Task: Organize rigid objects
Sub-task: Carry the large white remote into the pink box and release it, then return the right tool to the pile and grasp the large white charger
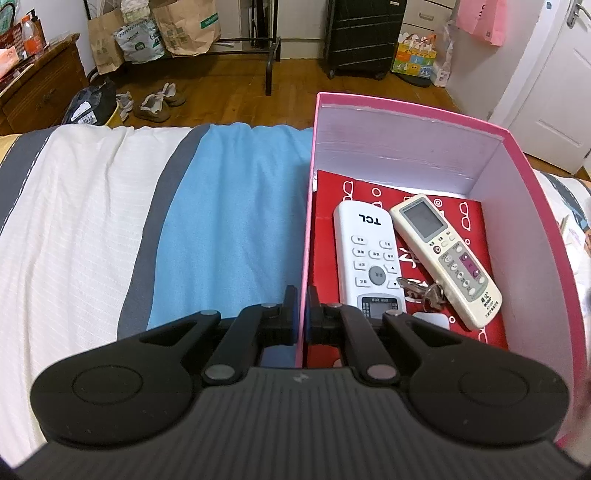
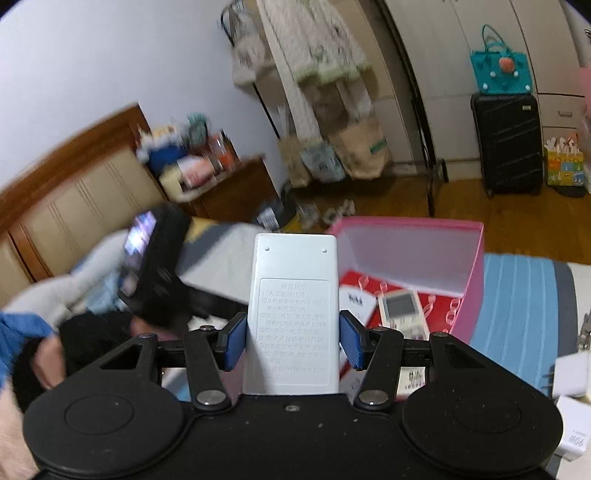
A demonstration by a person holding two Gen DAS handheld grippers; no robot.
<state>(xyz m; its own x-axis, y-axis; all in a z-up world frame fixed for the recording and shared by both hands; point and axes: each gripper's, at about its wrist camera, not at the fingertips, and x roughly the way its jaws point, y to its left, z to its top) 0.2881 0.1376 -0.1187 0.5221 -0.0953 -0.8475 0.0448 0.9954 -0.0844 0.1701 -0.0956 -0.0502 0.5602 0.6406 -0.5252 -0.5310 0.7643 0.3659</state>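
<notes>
A pink box (image 1: 524,147) stands on the bed. Inside it lie a white TCL remote (image 1: 367,254), a cream remote (image 1: 443,254), a bunch of keys (image 1: 424,293) and a red booklet (image 1: 328,229). My left gripper (image 1: 302,314) is shut on the box's left wall near its front. My right gripper (image 2: 293,341) is shut on a grey-white remote (image 2: 293,291), held back side up above the bed, left of the pink box (image 2: 474,291). The cream remote also shows in the right wrist view (image 2: 400,308).
The bed has a blue, grey and white striped sheet (image 1: 229,229). A hand with the other gripper body (image 2: 155,266) is at the left of the right wrist view. White chargers (image 2: 570,373) lie at the right. A suitcase (image 1: 364,37), shoes (image 1: 159,101) and paper bags (image 1: 184,27) stand on the floor.
</notes>
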